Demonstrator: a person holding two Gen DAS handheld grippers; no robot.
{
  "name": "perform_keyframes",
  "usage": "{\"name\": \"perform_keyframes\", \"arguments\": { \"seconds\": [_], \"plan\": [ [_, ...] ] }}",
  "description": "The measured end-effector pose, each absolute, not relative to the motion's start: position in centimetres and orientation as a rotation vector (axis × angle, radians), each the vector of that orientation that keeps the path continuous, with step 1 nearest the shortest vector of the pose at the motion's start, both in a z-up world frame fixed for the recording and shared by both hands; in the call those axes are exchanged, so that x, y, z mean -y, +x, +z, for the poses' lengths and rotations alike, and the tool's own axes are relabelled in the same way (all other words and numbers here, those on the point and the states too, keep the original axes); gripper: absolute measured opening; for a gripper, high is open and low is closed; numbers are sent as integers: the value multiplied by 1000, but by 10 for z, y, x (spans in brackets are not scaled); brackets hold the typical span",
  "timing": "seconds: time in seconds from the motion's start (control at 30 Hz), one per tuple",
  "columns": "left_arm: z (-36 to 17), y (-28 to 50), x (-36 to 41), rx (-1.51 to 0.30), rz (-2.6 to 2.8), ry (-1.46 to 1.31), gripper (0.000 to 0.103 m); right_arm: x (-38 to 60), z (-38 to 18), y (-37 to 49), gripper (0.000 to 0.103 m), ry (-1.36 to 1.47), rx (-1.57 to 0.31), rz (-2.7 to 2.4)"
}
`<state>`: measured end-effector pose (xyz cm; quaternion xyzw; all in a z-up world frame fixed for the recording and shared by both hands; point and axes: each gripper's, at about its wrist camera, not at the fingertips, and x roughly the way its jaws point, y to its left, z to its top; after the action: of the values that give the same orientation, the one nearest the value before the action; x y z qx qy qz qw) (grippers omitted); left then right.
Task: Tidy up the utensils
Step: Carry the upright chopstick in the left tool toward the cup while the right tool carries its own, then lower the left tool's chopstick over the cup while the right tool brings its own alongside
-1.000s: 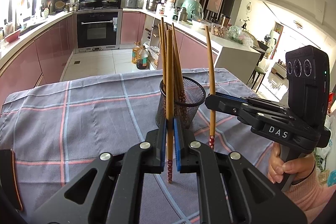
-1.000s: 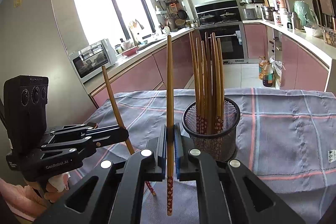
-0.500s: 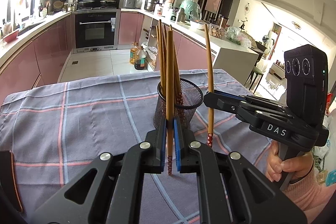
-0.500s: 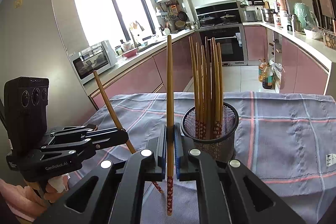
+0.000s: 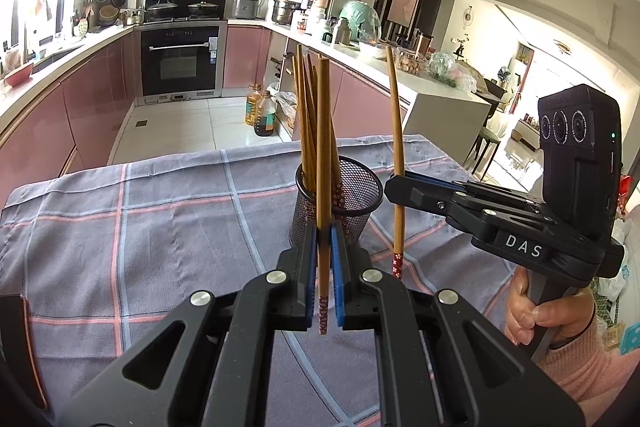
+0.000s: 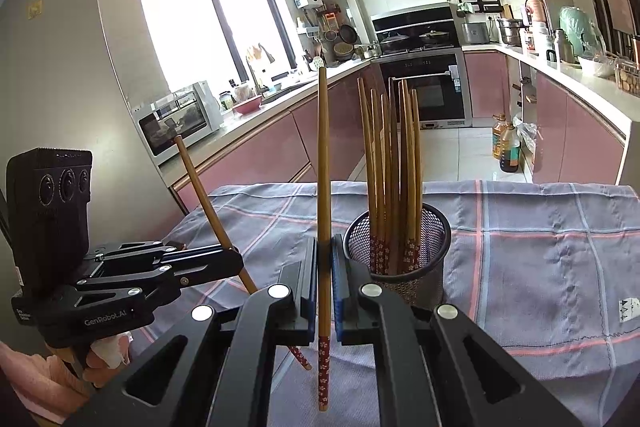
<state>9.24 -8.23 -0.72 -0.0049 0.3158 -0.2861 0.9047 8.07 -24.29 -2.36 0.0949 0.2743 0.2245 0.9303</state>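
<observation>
Chopsticks: I have my left gripper (image 5: pixel 324 259) clamped on one chopstick (image 5: pixel 322 163), my right gripper (image 6: pixel 325 279) clamped on another (image 6: pixel 323 187), both beside the mesh holder (image 6: pixel 400 255) on the checked cloth (image 6: pixel 540 247)

table (image 6: pixel 580 223) – plaid cloth (image 5: pixel 160 227), mesh cup (image 6: pixel 400 247)

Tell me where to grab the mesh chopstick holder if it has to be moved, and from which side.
Grip the mesh holder across its round wall, low down, coming in level from the near side. Chopsticks stand upright and fan out of its open top, so a descent from above would likely hit them. The wall is bare and roughly cylindrical. Both hand-held grippers, left and right, already hold a chopstick each.
</observation>
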Motion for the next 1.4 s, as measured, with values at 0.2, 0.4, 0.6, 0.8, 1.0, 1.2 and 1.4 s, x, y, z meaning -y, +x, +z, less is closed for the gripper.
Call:
{"name": "perform_keyframes", "arguments": {
  "seconds": [0.2,0.4,0.6,0.8,1.0,1.2,1.4],
  "plan": [
    [-4,93,83,-649,-597,-7,8,242,-24,81,6,192,-554,460],
    [0,93,85,-645,-611,-8,8,245,-23,83,6,192,-545,461],
    [2,93,88,-641,-616,-4,8,245,-22,85,6,186,-541,462],
    [3,93,89,-639,-623,-3,8,246,-19,85,6,182,-530,463],
    [6,93,91,-634,-625,1,8,246,-18,86,6,183,-528,463],
    [9,93,93,-629,-630,4,8,247,-16,87,6,186,-525,463],
    [11,94,95,-628,-633,7,8,246,-13,88,6,186,-521,463]
  ]
}}
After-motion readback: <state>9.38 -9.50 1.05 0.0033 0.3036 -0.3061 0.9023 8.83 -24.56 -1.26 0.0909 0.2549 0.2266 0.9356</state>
